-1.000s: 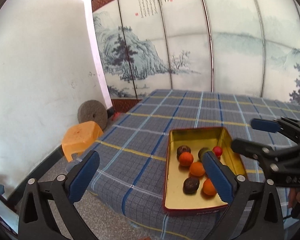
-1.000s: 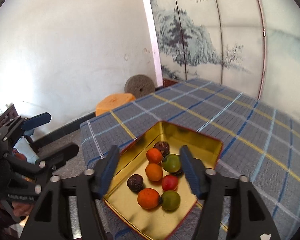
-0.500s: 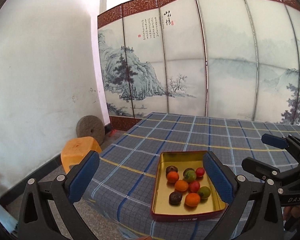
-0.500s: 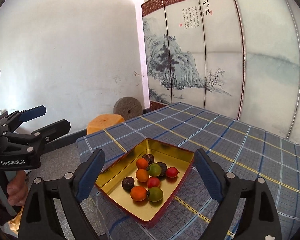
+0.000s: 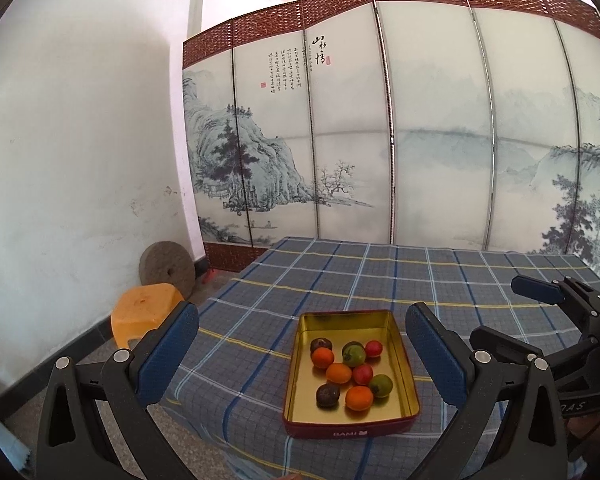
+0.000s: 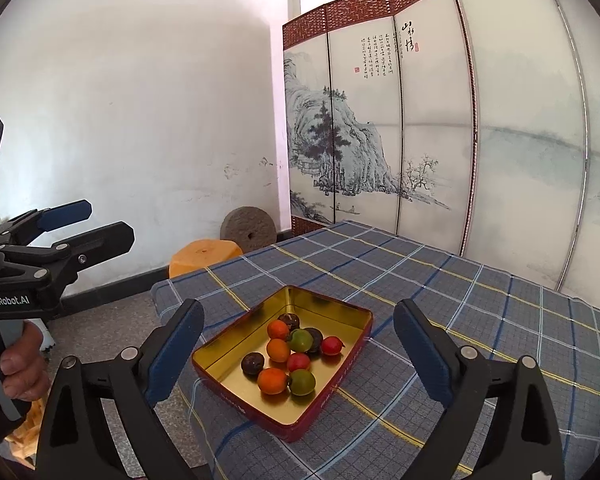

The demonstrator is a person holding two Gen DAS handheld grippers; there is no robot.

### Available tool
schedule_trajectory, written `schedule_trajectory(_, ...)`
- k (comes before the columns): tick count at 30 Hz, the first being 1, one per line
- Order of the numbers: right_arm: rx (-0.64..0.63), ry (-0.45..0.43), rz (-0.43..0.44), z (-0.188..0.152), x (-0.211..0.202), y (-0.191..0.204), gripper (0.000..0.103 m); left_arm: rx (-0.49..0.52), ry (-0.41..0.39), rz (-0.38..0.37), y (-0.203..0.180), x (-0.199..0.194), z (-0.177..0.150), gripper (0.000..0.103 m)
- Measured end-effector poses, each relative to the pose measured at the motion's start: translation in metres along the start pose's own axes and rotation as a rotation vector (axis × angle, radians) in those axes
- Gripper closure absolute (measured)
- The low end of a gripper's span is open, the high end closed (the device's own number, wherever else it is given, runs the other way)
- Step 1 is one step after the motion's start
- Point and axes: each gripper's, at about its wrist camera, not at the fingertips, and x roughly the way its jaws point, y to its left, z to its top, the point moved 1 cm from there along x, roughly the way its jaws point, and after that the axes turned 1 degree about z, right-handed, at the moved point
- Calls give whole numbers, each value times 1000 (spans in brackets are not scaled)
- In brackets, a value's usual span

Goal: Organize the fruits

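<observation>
Fruits (image 5: 350, 372) in gold tin (image 5: 404, 354) on checked cloth (image 5: 340, 276), "BAMI" legible only in left view, "GenRobot.AI" only in right view, left gripper (image 5: 302, 346) spread empty, right gripper (image 6: 298, 346) opening, empty

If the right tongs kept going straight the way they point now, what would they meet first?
Probably the fruit in the tin. The right tongs, empty and opening, frame it and aim slightly downward with nothing between. Depth is unclear, so they might clear it and land on the cloth beyond.

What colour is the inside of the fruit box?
Shiny gold inside the fruit box, dark red outside; clearest in the left wrist view.
</observation>
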Motion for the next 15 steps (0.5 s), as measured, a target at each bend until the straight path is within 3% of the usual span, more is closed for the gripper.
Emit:
schedule_trajectory(9,2,7,-19,-6,-7,-7,8,-12,27,-24,0,-3,-3,0)
schedule_trajectory(15,33,71,-61,-26,1,-34,8,-14,75,-15,-1,12,-10,0)
